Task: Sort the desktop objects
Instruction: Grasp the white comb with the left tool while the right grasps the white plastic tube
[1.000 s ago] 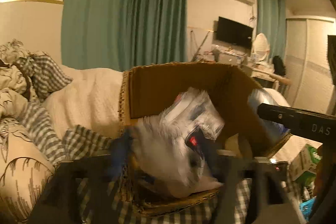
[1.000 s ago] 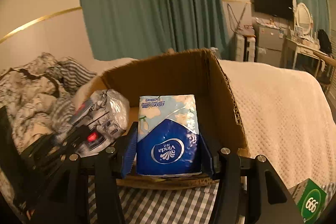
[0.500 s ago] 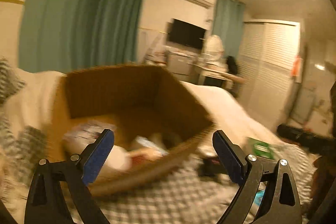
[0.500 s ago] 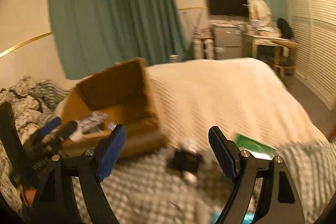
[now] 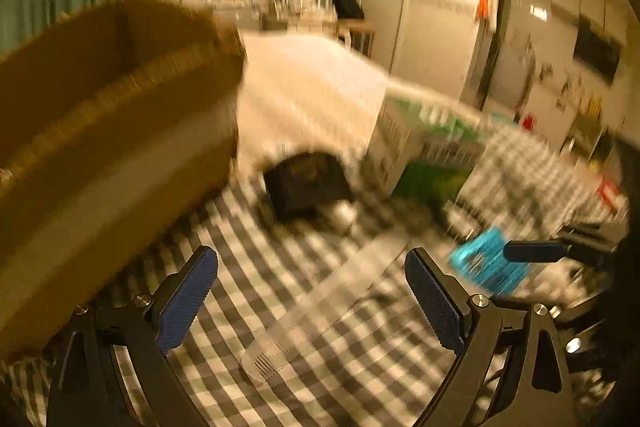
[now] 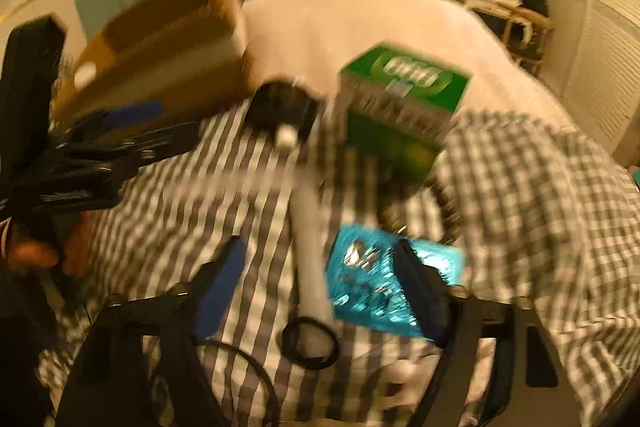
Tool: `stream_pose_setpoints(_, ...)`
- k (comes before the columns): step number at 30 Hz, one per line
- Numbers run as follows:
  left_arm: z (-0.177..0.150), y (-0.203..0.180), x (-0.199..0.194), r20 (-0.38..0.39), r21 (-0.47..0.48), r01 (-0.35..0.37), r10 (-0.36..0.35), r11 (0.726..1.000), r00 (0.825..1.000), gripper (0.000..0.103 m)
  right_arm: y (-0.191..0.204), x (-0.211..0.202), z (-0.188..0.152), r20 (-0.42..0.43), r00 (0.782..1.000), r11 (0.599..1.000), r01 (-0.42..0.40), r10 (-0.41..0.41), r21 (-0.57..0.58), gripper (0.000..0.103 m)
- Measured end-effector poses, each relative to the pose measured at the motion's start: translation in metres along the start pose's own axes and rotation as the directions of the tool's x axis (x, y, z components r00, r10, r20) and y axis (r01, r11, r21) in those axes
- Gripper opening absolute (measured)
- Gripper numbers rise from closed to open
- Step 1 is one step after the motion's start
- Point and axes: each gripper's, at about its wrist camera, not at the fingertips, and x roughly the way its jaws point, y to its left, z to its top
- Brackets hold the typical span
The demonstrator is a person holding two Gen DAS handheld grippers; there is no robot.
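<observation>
Both tongs stand wide open and hold nothing. A second ago each was closed on an item over the cardboard box: the left gripper (image 5: 312, 301) on a crinkly silver packet, the right gripper (image 6: 316, 291) on a blue Vinda tissue pack. Both items are now gone from the jaws, and half a second ago a packet lay inside the box, so that pair looks sorted and a new pick appears to be starting.

Between the left gripper's blue pads (image 5: 188, 301), near the camera, lies a clear plastic ruler (image 5: 320, 307) on the checked cloth (image 5: 360, 379), apart from both pads. Just right of it sits a shiny teal packet (image 5: 486, 267), with the other gripper's blue fingertip beside it.

From the right wrist, the same teal packet (image 6: 372, 287) sits partly behind the right-hand finger; whether they touch is too blurred to tell. A pale tube (image 6: 308, 247) lies between the fingers, ending at a black ring (image 6: 310, 343).

Farther off stand a green carton (image 6: 400, 99) and a small black box (image 6: 280, 107). The cardboard box (image 6: 160, 39) sits far left, its contents hidden from here. Several items remain unsorted.
</observation>
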Motion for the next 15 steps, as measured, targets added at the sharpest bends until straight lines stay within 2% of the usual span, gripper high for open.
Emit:
stream_pose_setpoints(1,-0.004,0.0,0.008,-0.022,0.006,-0.01,0.011,1.0,1.0,0.097,0.001,0.004,-0.003,-0.01,1.0,1.0,0.002,-0.002,-0.002,0.051)
stream_pose_setpoints(5,-0.018,0.004,0.042,-0.136,0.012,-0.045,0.047,0.999,0.99,0.097,-0.002,0.013,-0.005,-0.032,0.999,1.0,-0.019,0.019,0.011,0.049)
stream_pose_setpoints(6,-0.02,0.003,0.043,-0.127,0.018,-0.05,0.052,0.999,0.991,0.097,-0.001,0.015,-0.004,-0.037,0.999,1.0,-0.024,0.025,0.006,0.046)
stream_pose_setpoints(7,-0.02,0.001,0.041,-0.121,0.025,-0.047,0.049,0.999,0.991,0.097,0.0,0.018,-0.004,-0.051,0.998,1.0,-0.029,0.028,-0.005,0.039)
stream_pose_setpoints(10,-0.022,0.0,0.041,-0.124,0.028,-0.04,0.043,0.999,0.991,0.096,0.009,0.029,-0.006,-0.081,0.996,0.999,-0.031,0.028,-0.032,0.034)
stream_pose_setpoints(12,-0.023,-0.002,0.039,-0.122,0.034,-0.043,0.047,0.998,0.991,0.089,0.018,0.038,-0.009,-0.106,0.994,0.997,0.016,-0.024,-0.077,0.034)
stream_pose_setpoints(14,-0.023,-0.005,0.036,-0.108,0.048,-0.043,0.048,0.998,0.993,0.062,0.023,0.042,-0.011,-0.116,0.992,0.993,0.044,-0.057,-0.108,0.034)
stream_pose_setpoints(15,-0.023,-0.006,0.034,-0.104,0.056,-0.041,0.047,0.998,0.994,0.056,0.024,0.043,-0.012,-0.118,0.991,0.992,0.054,-0.067,-0.112,0.034)
